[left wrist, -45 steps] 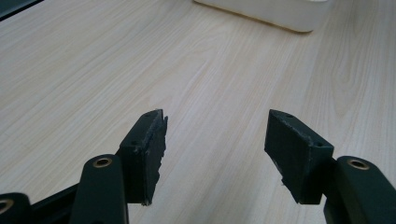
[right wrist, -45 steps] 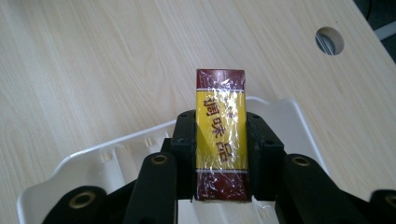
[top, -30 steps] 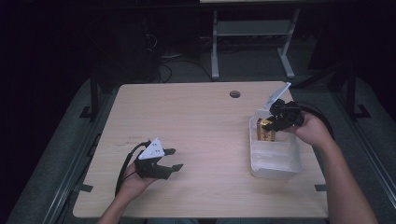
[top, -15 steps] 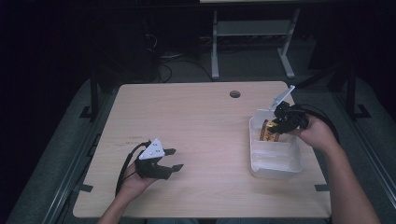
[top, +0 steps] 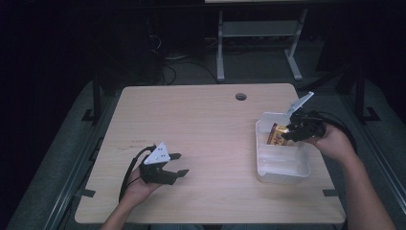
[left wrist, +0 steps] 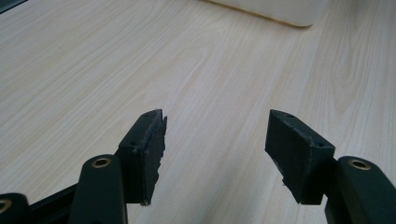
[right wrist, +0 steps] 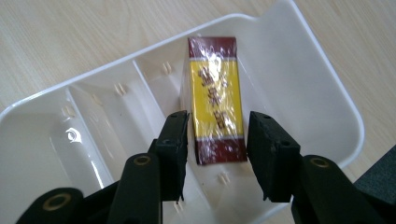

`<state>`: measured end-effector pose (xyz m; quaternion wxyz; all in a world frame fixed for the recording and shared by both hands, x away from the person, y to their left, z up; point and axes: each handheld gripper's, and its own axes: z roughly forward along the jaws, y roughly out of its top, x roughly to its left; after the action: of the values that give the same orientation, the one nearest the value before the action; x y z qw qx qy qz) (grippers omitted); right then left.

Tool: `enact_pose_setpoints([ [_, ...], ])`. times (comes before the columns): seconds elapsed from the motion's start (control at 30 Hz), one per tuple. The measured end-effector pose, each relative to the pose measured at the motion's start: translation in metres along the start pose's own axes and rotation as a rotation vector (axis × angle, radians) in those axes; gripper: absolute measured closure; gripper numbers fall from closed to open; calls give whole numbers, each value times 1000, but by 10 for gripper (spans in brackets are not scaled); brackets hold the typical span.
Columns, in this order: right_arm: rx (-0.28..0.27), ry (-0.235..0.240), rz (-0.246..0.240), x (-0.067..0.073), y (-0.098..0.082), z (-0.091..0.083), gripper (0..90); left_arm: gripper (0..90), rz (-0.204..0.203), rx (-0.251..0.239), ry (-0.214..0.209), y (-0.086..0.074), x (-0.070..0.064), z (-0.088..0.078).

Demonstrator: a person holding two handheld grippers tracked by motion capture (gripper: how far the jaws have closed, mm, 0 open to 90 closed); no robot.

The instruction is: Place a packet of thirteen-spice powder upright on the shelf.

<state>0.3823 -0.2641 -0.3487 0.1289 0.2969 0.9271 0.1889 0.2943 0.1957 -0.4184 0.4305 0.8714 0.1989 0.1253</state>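
Over the tray [right wrist: 299, 60], right claw [right wrist: 217, 140] just released packet [right wrist: 215, 98].

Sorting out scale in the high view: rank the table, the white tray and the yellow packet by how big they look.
1. table
2. white tray
3. yellow packet, partly hidden by the right gripper

White tray [left wrist: 275, 8] cut off by top edge.
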Motion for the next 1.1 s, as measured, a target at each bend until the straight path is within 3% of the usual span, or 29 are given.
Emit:
enact_pose_setpoints([
  [0.3,10,-28,40,0,-15,3,590,372,0,4,1,0,1,0],
  [0.5,28,-23,69,1,-19,9,629,372,-2,1,1,0,1,0],
  [0.77,39,-25,69,0,-17,13,646,372,-5,-4,3,-1,1,-1],
  [1.1,36,-75,32,2,-12,12,645,372,-7,-5,3,-1,1,-1],
])
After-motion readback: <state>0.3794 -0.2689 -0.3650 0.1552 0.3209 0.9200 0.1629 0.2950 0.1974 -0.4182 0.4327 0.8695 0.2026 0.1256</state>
